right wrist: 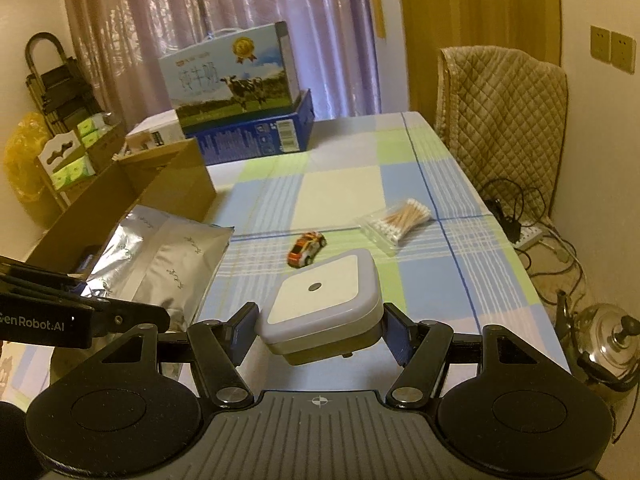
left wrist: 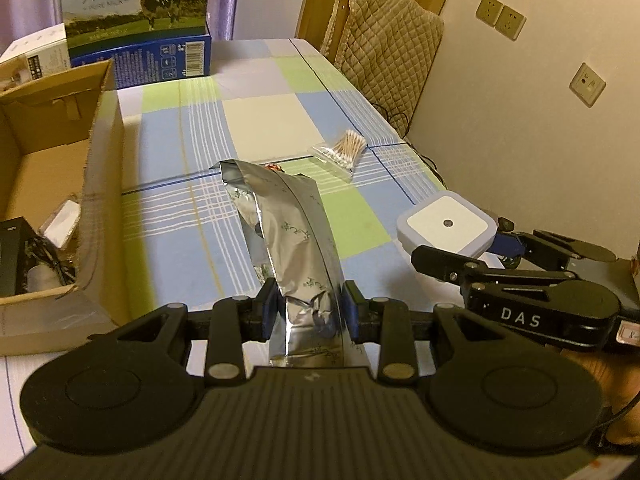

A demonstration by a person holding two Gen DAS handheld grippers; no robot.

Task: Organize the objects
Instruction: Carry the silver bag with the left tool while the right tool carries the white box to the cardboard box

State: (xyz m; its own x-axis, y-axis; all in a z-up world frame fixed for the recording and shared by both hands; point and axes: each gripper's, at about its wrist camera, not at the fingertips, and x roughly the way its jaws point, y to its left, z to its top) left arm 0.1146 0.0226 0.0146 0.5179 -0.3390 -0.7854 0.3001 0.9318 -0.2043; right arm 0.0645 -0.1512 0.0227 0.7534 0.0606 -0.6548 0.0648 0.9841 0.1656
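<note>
The left gripper [left wrist: 310, 312] is clamped on a crinkled silver foil pouch [left wrist: 292, 240] printed with small dark characters, held up above the table beside the open cardboard box [left wrist: 100, 184], while the right gripper [right wrist: 320, 330] holds a square white device [right wrist: 320, 300] with rounded corners and a small dark dot at its centre, its blue pads [right wrist: 400, 338] against both sides. The table is covered by a blue, green and white checked cloth [right wrist: 340, 188] carrying a small orange toy car [right wrist: 306, 248], a clear bag of cotton swabs [right wrist: 398, 222] and a milk carton box [right wrist: 236, 80] at the far end. A quilted chair [right wrist: 504, 104] stands against the wall, with curtains [right wrist: 224, 8] behind.
</note>
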